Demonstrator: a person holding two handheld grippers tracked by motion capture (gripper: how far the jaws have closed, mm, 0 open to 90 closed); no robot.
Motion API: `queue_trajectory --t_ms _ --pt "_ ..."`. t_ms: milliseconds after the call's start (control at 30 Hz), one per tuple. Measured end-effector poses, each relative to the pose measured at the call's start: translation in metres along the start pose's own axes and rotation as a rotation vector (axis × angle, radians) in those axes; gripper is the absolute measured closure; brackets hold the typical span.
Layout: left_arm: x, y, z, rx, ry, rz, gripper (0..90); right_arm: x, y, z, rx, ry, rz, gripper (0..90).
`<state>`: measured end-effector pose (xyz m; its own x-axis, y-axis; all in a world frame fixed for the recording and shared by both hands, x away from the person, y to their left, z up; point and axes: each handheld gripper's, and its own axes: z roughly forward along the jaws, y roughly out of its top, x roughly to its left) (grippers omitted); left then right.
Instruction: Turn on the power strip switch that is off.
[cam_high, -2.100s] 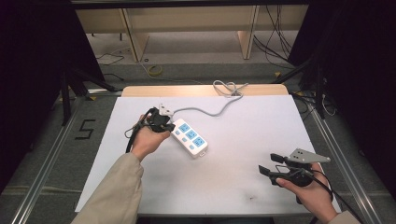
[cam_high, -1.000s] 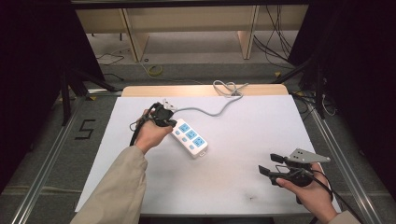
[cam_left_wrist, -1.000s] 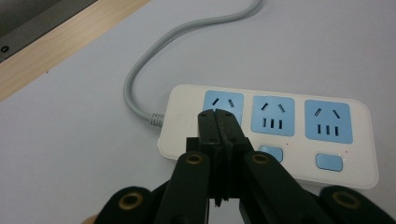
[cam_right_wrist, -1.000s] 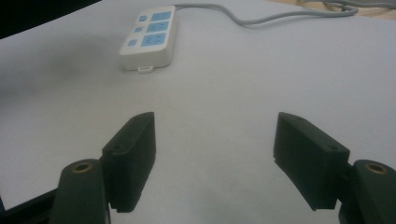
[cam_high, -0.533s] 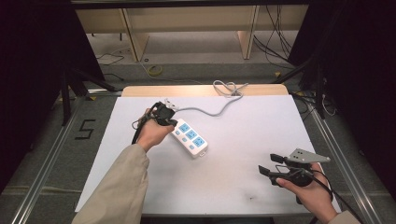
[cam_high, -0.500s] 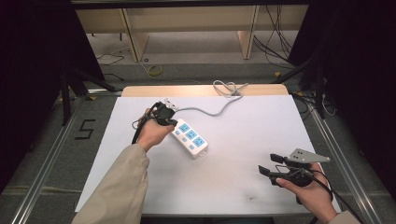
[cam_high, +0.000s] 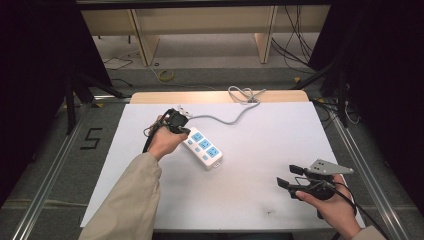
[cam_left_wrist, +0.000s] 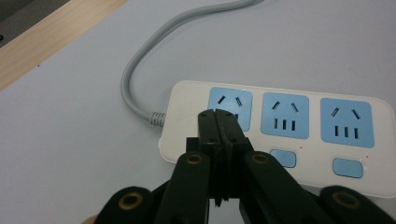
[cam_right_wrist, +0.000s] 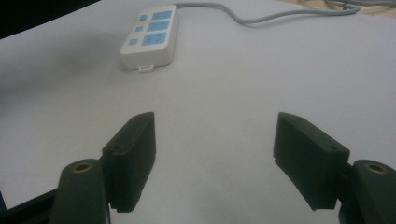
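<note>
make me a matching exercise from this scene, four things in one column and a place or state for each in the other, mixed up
Things:
1. left gripper
2. right gripper
3. power strip
4. grey cable

Places or states:
A. runs from the strip toward the table's far edge
B. fingers spread wide over bare white tabletop
C. lies flat, three blue sockets facing up
D. fingers pressed together, tips over the strip's cable end

Pairs: 1-D, 2-B, 3-C, 4-A
</note>
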<state>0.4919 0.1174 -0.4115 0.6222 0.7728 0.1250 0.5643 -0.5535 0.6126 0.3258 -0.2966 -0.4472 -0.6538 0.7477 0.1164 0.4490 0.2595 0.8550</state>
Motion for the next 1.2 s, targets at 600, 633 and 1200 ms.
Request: queue_trajectory --t_ms 600,633,1200 --pt "0.001 0.006 0.006 0.024 0.005 0.001 89.8 0.0 0.0 0.0 0.003 0.001 0.0 30.4" --pt "0.001 0.006 0.006 0.029 0.006 0.003 89.9 0.0 0.0 0.0 0.003 0.001 0.0 30.4" --pt "0.004 0.009 0.014 0.07 0.013 0.009 89.8 -0.001 0.0 0.0 0.004 0.001 -0.001 30.4"
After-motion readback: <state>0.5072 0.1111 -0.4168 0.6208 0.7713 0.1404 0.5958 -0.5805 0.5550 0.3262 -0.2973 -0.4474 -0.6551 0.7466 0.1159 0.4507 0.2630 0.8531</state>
